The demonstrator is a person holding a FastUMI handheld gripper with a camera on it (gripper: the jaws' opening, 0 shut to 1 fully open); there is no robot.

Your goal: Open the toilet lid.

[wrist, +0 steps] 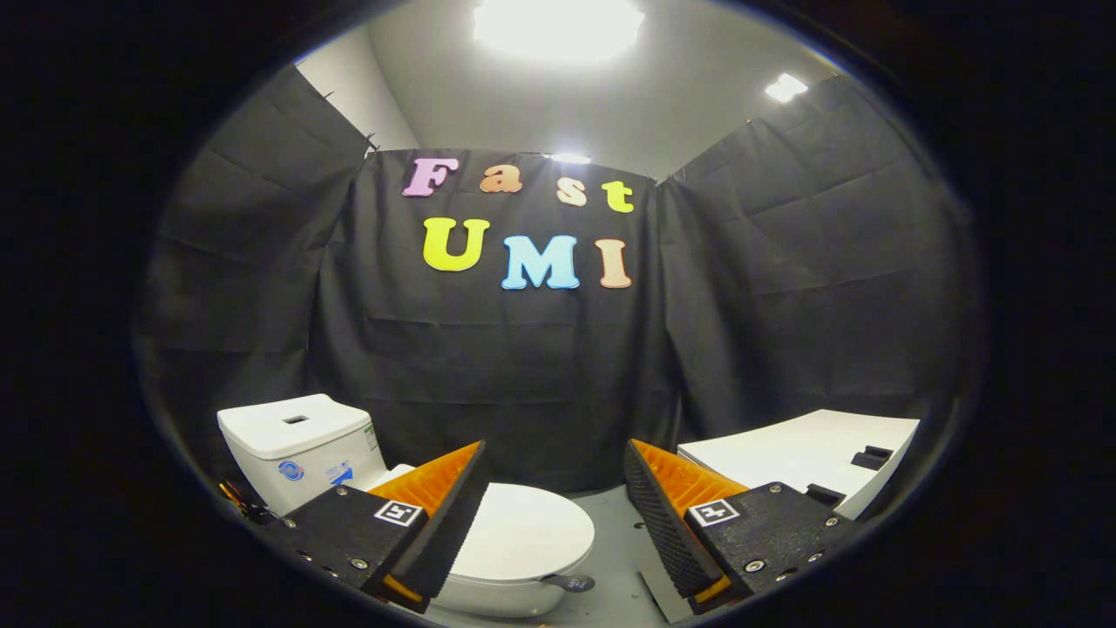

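Observation:
A white toilet stands low ahead, its tank (pixel 292 447) against the black cloth wall. The white lid (pixel 523 532) lies flat and closed over the bowl, partly hidden behind my left finger. A small dark tab (pixel 571 583) sticks out from the lid's front edge. My gripper (pixel 558 462) hovers above and in front of the toilet, its two fingers (pixel 440 515) spread wide apart with nothing between them. The lid sits beneath and just beyond the left finger, the right finger stands off to the side of the bowl.
A white flat board or table top (pixel 802 453) with a small dark object (pixel 872 456) on it lies to the right of the right finger. Grey floor (pixel 615 532) shows between toilet and board. Black cloth walls close in on three sides.

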